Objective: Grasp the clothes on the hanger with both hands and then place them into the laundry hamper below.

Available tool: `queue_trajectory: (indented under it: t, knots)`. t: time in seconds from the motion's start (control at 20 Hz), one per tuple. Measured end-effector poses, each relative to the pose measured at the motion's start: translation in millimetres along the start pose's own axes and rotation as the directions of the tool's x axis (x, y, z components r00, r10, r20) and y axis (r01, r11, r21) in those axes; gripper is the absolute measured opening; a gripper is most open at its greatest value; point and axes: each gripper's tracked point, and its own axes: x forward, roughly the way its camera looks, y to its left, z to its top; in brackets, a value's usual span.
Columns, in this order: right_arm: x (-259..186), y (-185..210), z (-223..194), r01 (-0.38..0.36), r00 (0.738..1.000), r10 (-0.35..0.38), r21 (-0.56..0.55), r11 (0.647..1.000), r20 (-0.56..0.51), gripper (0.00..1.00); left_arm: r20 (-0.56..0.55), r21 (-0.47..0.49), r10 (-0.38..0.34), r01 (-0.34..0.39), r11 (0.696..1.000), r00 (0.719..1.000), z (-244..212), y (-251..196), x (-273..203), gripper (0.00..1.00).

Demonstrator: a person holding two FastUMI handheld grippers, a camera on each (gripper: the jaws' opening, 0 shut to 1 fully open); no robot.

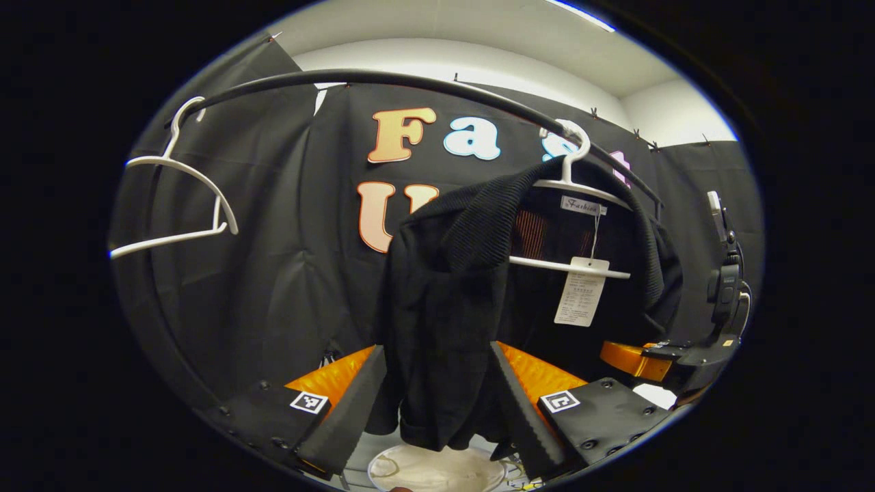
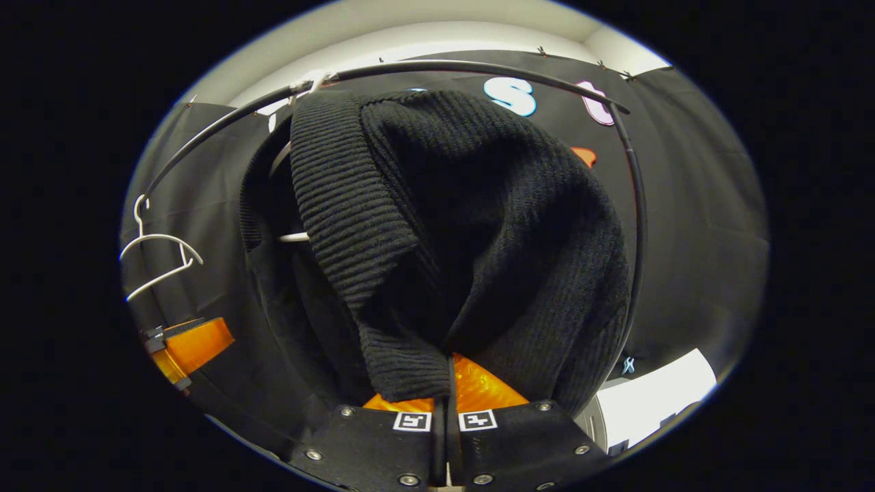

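Garment part-gripped on hanger.
Your right gripper (image 2: 448, 383) pinched the black sweater (image 1: 444, 301); your left gripper (image 1: 437, 403) stood wide. One-sided pull risked snagging the white hanger (image 1: 574, 184).

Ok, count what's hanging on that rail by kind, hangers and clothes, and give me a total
Hangers: 2, an empty hanger and a hanger under the garment
Garments: 1, a black knit
Total: 3

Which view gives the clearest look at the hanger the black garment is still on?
The left gripper view: the white hanger shows its hook on the rail, its shoulder and crossbar, with the black garment draped over it. In the right gripper view the garment covers it except for short white bits.
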Motion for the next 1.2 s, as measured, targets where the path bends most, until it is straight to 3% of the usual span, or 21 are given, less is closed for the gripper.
queue_trajectory:
  t: [0.15, 0.2, 0.3, 0.35, 0.6, 0.7, 0.75, 0.8, 1.0, 1.05, 1.1, 1.2]
  knots:
    - [-0.5, -0.4, 0.1, -0.025, 1.000, 0.025, -0.012, 1.000, 0.002, 0.00, -0.007, 0.010, -0.012, 0.012, 1.000, 1.000, -8.4, -12.6, 17.3, 0.94]
    - [-1.0, -1.0, 0.8, -0.032, 0.999, 0.032, -0.012, 0.999, 0.001, 0.00, -0.009, 0.022, -0.005, 0.005, 1.000, 1.000, -10.5, -11.7, 19.8, 0.97]
    - [-2.6, -1.5, 0.4, -0.046, 0.999, 0.046, -0.008, 0.999, 0.000, 0.00, -0.010, 0.038, 0.009, -0.009, 0.999, 1.000, -16.1, -16.1, 28.6, 0.93]
    - [-3.3, -3.1, 0.5, -0.053, 0.999, 0.053, -0.008, 0.999, -0.001, 0.00, -0.010, 0.040, 0.015, -0.014, 0.999, 1.000, -17.7, -19.1, 34.8, 0.97]
    - [-10.2, -7.2, 2.0, -0.080, 0.997, 0.080, -0.019, 0.997, 0.001, 0.00, 0.008, 0.025, 0.068, -0.068, 0.997, 0.998, -23.3, -15.5, 67.0, 0.94]
    - [-15.7, -9.3, 2.9, -0.088, 0.996, 0.088, -0.024, 0.996, 0.001, 0.00, 0.000, 0.020, 0.065, -0.065, 0.998, 0.998, -28.9, -16.7, 78.3, 1.00]
    - [-16.8, -8.8, 3.0, -0.094, 0.996, 0.094, -0.028, 0.995, 0.000, 0.07, -0.007, 0.015, 0.059, -0.059, 0.998, 0.998, -31.1, -17.6, 81.4, 0.97]
    - [-18.1, -9.8, 3.6, -0.097, 0.995, 0.097, -0.033, 0.995, 0.000, 0.00, -0.007, 0.012, 0.054, -0.054, 0.998, 0.999, -31.6, -19.0, 84.7, 1.00]
    - [-24.5, -12.8, 7.0, -0.111, 0.994, 0.111, -0.031, 0.993, 0.002, 0.00, 0.004, 0.027, 0.066, -0.066, 0.997, 0.998, -24.3, -19.2, 86.4, 0.76]
    - [-27.0, -13.9, 7.5, -0.115, 0.993, 0.115, -0.027, 0.993, 0.002, 0.07, 0.007, 0.038, 0.081, -0.081, 0.996, 0.997, -22.9, -15.4, 86.3, 0.73]
    - [-30.8, -15.2, 8.8, -0.120, 0.993, 0.120, -0.023, 0.993, 0.003, 0.00, 0.010, 0.046, 0.086, -0.086, 0.995, 0.996, -20.9, -13.7, 84.5, 0.64]
    - [-38.3, -17.8, 15.2, -0.126, 0.992, 0.126, -0.024, 0.992, 0.014, 0.00, 0.014, 0.053, 0.095, -0.096, 0.994, 0.995, -16.8, -10.0, 81.1, 0.42]
